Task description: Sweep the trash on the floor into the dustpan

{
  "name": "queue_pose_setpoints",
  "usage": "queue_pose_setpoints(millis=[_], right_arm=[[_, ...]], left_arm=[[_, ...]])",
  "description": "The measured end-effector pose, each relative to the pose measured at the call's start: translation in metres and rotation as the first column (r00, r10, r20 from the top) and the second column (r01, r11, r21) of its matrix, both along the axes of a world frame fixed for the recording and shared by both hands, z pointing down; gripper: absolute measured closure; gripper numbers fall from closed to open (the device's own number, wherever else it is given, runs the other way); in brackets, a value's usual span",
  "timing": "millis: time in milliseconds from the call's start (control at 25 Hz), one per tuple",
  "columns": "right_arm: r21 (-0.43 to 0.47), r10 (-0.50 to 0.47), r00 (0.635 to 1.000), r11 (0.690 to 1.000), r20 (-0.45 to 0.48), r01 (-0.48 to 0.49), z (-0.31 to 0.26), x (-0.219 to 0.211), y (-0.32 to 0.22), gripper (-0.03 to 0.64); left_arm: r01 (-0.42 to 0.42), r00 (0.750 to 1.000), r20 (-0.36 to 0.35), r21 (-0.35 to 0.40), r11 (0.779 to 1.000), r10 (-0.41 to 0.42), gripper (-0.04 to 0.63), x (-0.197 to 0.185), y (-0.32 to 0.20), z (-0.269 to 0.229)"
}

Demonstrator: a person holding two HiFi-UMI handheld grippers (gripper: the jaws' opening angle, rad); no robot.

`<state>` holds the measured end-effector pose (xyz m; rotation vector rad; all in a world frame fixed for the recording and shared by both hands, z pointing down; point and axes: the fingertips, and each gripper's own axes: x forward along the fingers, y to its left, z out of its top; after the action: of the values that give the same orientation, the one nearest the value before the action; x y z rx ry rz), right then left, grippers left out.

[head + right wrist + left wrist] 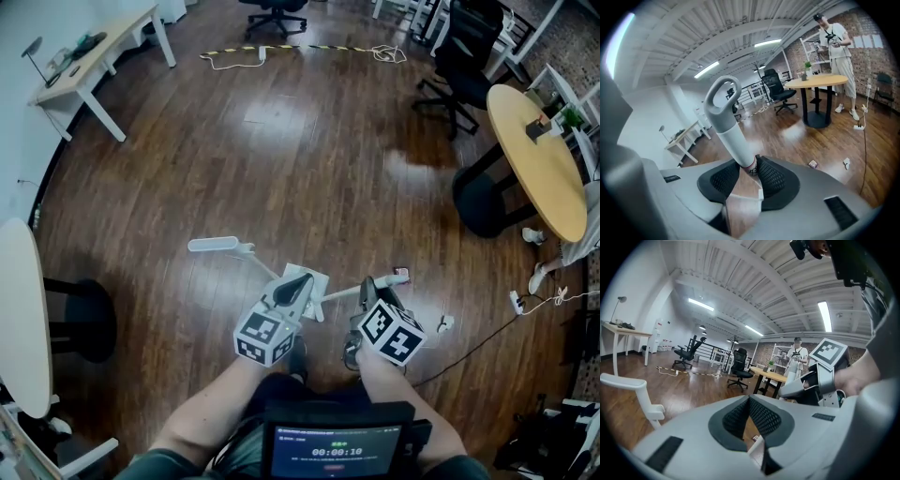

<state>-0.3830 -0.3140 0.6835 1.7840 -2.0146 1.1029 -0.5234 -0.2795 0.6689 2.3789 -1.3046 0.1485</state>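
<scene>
Not much is done yet. Your R hand-held gripper (749, 171) is pinching the broom handle (727, 123). Your L hand-held gripper (750, 414) is squeezed on a white piece, which I think is the dustpan (316, 278). So you've got both tools up off the ground.

The trash (813, 164), two small bits, lies on the floor (309, 141). It's off to your R side, near the black cord (469, 352). None of it is in the pan.

Left to do: put the pan down by the bits & sweep them in w/ the broom.
</scene>
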Motion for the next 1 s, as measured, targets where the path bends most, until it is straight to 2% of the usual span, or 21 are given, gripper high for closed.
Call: queue_pose_setpoints(millis=[120,280,440,600,720,1000], right_arm=[[0.018,0.024,1.000,1.000,-0.004,-0.024,-0.013,0.021,0.004,0.483],[0.039,0.066,0.998,0.997,0.016,-0.066,-0.033,0.051,0.018,0.483],[0.128,0.044,0.999,0.991,-0.023,-0.041,-0.068,0.073,0.030,0.483],[0.246,0.029,0.996,0.969,-0.090,-0.006,-0.128,0.094,0.043,0.485],[0.322,0.019,0.990,0.946,-0.137,0.027,-0.167,0.127,0.056,0.486],[0.444,0.028,0.974,0.893,-0.223,0.076,-0.240,0.246,0.090,0.491]], left_arm=[[-0.002,1.000,-0.031,0.005,1.000,0.002,0.582,0.009,-0.002,-0.014],[-0.039,0.999,-0.018,0.045,0.998,0.040,0.581,0.027,0.001,-0.038],[-0.055,0.998,-0.019,0.070,0.996,0.056,0.582,0.042,0.004,-0.056],[-0.097,0.995,-0.015,0.094,0.991,0.099,0.582,0.067,0.014,-0.093],[-0.124,0.992,-0.014,0.113,0.986,0.126,0.583,0.104,0.024,-0.120],[-0.174,0.983,-0.027,0.166,0.971,0.180,0.583,0.216,0.047,-0.181]])
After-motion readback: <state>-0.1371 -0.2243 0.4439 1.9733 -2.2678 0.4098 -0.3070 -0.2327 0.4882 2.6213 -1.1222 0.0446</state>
